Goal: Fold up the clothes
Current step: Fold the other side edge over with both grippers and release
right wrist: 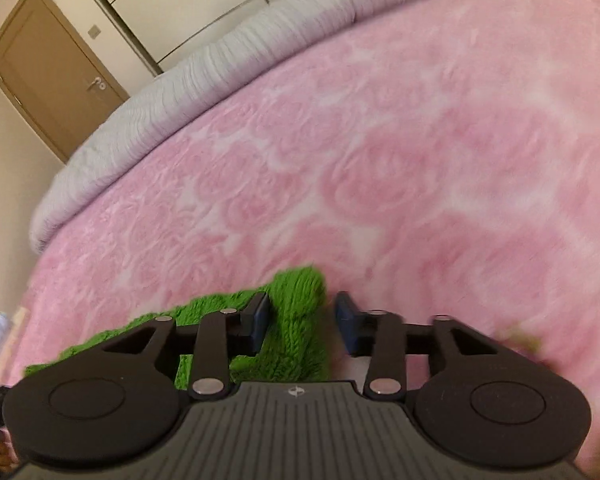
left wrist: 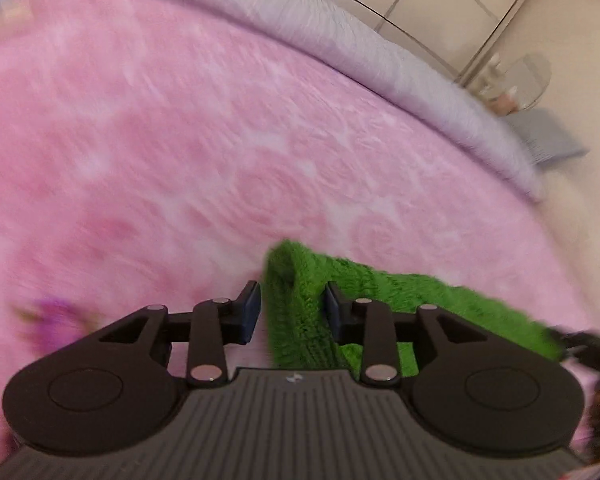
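Observation:
A fuzzy green knit garment (left wrist: 300,312) hangs between the fingers of my left gripper (left wrist: 293,312), above the pink rose-patterned blanket (left wrist: 180,140). The jaws press on a bunched corner of it, and the cloth stretches away to the right. In the right wrist view another corner of the green garment (right wrist: 296,320) sits between the fingers of my right gripper (right wrist: 302,322). The left pad touches the cloth and a small gap shows beside the right pad. The cloth stretches away to the left over the pink blanket (right wrist: 380,160).
A grey quilt (left wrist: 380,52) borders the far side of the bed (right wrist: 160,92). Beyond it are white wardrobe doors (left wrist: 440,0), a brown door (right wrist: 48,68) and a small round table (left wrist: 528,76) with items. The left view is motion-blurred.

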### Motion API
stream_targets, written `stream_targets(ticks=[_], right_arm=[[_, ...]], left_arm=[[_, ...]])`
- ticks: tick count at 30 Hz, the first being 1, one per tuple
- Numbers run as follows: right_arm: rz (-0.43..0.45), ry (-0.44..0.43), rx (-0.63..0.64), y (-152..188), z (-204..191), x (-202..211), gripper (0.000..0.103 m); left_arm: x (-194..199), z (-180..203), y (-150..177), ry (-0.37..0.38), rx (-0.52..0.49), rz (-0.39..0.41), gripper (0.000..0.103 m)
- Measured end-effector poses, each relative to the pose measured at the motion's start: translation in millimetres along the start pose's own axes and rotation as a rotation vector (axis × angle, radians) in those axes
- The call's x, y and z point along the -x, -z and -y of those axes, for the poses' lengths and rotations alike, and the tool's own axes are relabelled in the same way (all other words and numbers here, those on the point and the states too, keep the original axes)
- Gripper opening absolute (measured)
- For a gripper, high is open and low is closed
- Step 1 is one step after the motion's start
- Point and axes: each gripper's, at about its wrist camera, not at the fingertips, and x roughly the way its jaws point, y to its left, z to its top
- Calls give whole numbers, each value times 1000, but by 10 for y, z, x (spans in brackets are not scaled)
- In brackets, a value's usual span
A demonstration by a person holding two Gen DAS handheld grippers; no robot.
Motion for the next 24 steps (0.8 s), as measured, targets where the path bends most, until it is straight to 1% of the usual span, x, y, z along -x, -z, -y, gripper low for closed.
stream_targets(ticks=[2, 4, 7, 9, 10, 13, 14, 15, 17, 19, 22, 23, 24], right_arm=[[48, 39, 86, 54, -129, 282, 46], [66, 38, 174, 188, -311, 516, 47], [65, 3, 338, 545, -707, 850, 47], [59, -20, 457, 850, -998, 977, 45], [54, -15, 510, 1001, -1119, 997, 44], [22, 45, 626, 1430, -1348, 930, 42], [-11, 75, 640, 1538, -1347, 878, 41], [-29, 100, 648, 1662, -1302, 850, 41], [14, 111, 656, 1820, -1170, 946, 40], [8, 115, 634, 1844, -1068, 1064, 39], [-10, 144, 608, 1792, -1062, 1183, 39], [-4, 149, 597, 1783, -1078, 1227, 39], [7, 148, 582, 1777, -1093, 1279, 40]], left_arm=[[247, 161, 75, -50, -66, 25, 31], [478, 400, 199, -45, -147, 28, 31], [639, 816, 489, 41, -267, -6, 34], [679, 1073, 740, 101, -336, -29, 34], [681, 1172, 877, 118, -369, -41, 34], [589, 1288, 1275, 73, -458, -88, 35], [593, 1246, 1391, 42, -473, -73, 35], [642, 1190, 1481, 31, -470, -44, 35], [762, 1113, 1540, 32, -433, -35, 34], [864, 1099, 1523, 27, -415, -46, 32], [981, 1122, 1427, 1, -368, -54, 31], [1030, 1126, 1405, -2, -350, -53, 33], [1086, 1132, 1411, 4, -338, -48, 37]])
